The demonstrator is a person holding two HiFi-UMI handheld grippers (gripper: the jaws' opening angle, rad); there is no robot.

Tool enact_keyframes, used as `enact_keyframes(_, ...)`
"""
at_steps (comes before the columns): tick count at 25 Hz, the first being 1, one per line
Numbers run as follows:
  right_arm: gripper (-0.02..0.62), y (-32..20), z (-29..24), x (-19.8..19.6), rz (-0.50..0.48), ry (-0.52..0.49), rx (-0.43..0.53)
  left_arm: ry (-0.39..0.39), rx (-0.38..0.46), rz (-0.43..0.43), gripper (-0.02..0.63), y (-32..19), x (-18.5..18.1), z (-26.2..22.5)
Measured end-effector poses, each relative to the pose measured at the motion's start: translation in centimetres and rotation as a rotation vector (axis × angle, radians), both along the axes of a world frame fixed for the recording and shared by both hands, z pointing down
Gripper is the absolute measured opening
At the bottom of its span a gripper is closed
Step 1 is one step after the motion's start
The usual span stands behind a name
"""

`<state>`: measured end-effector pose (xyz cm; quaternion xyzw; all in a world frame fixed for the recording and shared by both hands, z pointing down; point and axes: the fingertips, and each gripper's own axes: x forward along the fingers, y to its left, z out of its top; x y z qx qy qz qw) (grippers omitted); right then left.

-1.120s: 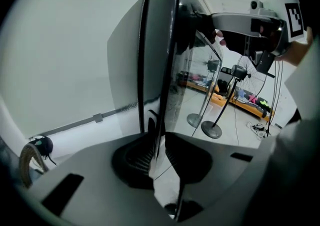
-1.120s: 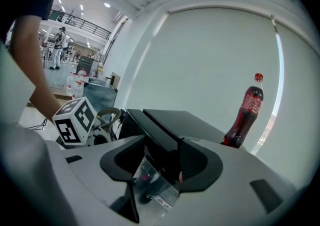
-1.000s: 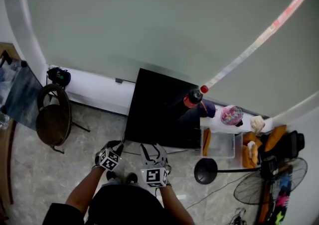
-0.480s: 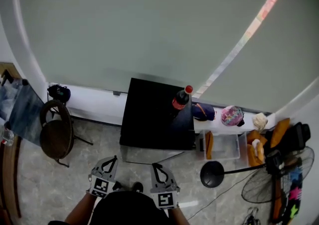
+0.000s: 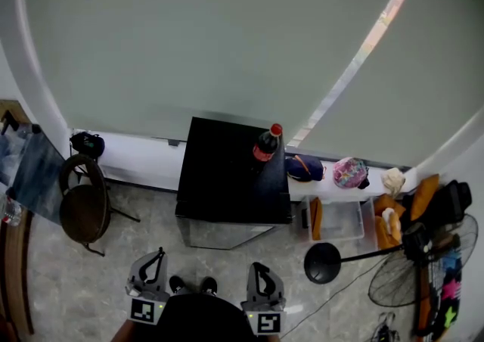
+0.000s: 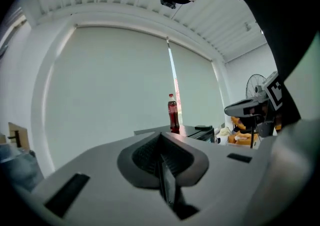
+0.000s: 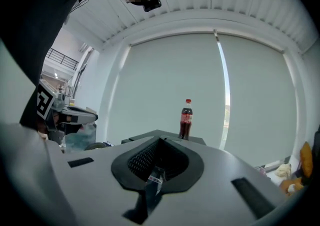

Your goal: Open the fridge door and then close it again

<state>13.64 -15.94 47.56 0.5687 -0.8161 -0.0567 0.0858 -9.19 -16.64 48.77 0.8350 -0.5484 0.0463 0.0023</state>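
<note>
Seen from above, a small black fridge point(image 5: 227, 174) stands with its back against a low white ledge point(image 5: 140, 153) under a wide window blind point(image 5: 227, 30). A cola bottle point(image 5: 266, 144) stands upright on the fridge top, near the back right corner. The fridge door point(image 5: 223, 234) shows only as a pale strip under the top's front edge. From this angle it is unclear whether it is fully shut.

A stretch of bare tiled floor point(image 5: 144, 231) lies between the door and the person, whose shoes point(image 5: 189, 285) point at the fridge. The left gripper point(image 5: 157, 256) and the right gripper point(image 5: 259, 267) hang at the bottom edge of the view, one on each side of the shoes. Both are well apart from the door and both point towards it.

In each gripper view the jaws are pressed fully together with nothing between them. The bottle and the fridge top show beyond them.

To the left of the fridge, across a gap of floor, stands a round dark chair point(image 5: 82, 204). A clear plastic box point(image 5: 336, 221) sits just beside the fridge's right side. The round base point(image 5: 324, 263) of a standing fan point(image 5: 408, 278) rests on the floor near the right gripper.
</note>
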Motion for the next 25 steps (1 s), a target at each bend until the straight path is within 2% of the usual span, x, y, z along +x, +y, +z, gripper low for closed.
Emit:
enact_keyframes(3,0.011,-0.1,-0.3,1.2,0.042,-0.078,0.011,0.017,-0.011,-0.016,0.006,0.0,-0.4,-0.3)
enact_keyframes(7,0.011,-0.4,-0.8,1.4,0.034,-0.068,0.040,-0.016,0.006,-0.017,0.006,-0.1,-0.1,-0.8)
enact_keyframes(14,0.011,-0.6,-1.2,1.7,0.051,-0.130,0.026,0.023,-0.008,-0.015,0.006,-0.2,0.2,-0.9)
enact_keyframes(20,0.011,-0.3,-1.6,1.7,0.041,-0.126,0.034,0.015,0.017,-0.014,0.006,-0.2,0.3,-1.2)
enact_keyframes(25,0.011,-0.1,-1.8,1.7,0.033,-0.125,0.041,0.015,0.001,-0.013,0.006,-0.1,0.3,-1.0)
